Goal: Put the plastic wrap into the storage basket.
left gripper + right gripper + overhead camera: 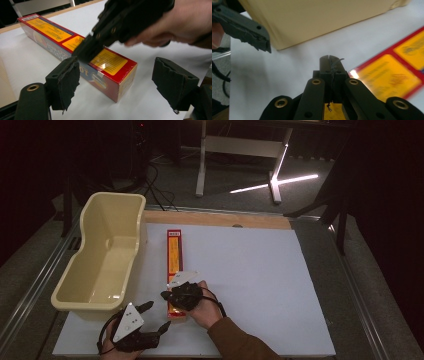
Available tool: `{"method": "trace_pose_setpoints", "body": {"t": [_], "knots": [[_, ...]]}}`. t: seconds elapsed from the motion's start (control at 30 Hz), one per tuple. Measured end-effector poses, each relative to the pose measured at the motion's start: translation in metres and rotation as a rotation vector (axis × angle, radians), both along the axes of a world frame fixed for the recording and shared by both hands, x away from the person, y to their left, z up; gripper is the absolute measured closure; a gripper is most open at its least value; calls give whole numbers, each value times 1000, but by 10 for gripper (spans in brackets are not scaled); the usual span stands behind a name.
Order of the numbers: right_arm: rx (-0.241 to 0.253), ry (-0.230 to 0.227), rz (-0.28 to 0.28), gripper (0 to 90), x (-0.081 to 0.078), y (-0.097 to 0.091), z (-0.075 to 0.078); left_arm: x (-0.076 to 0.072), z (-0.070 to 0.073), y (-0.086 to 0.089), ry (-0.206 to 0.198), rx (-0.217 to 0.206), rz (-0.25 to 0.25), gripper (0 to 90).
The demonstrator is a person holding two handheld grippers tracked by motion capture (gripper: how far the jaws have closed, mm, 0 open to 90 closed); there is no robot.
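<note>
A long red and yellow box (174, 251) lies lengthwise on the white table (250, 270). My right gripper (166, 295) is shut, its tip resting on or just above the top of the box's near half. In the right gripper view the closed jaws (329, 60) hold nothing, with the box (392, 80) to their right. My left gripper (158, 315) stands open by the box's near end. In the left gripper view its pads (65, 82) flank the box's end (110, 75), not touching it, and the right gripper (87, 48) presses down from above.
A cream plastic tub (112, 217) stands at the left of the table, close beside the box; its wall (324, 20) fills the top of the right gripper view. A wooden strip (215, 219) runs along the table's far edge. White table surface spreads to the right.
</note>
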State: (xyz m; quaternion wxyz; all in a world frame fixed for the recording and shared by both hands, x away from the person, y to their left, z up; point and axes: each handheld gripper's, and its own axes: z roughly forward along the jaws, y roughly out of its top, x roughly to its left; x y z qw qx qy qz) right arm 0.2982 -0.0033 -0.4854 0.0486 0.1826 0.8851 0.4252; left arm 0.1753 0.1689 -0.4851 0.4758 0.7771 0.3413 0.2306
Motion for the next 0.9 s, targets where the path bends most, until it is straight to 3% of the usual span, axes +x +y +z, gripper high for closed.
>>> {"method": "trace_pose_setpoints", "body": {"t": [0.17,0.27,0.3,0.43,0.53,0.63,0.73,0.83,0.9], "knots": [[-25,26,23,899,-5,12,-7,0,0,1,-1,-4,1,222],[-78,31,41,899,-7,17,-13,-1,0,1,-1,-3,2,222],[-75,34,47,899,-7,17,-14,-1,0,1,-3,-5,3,222],[-104,39,42,900,-8,16,-12,-2,1,2,-3,-5,8,222],[-121,59,34,900,-7,6,-10,-2,1,3,-3,-5,12,222],[-156,49,11,900,-5,-11,-10,-2,1,3,-4,-4,14,222],[-190,57,-36,900,0,-32,-13,-2,0,2,-3,3,13,222],[-178,71,-65,900,7,-51,-14,-1,0,1,-1,4,15,222],[-209,56,-90,900,10,-61,-13,-1,-1,0,1,5,16,222]]}}
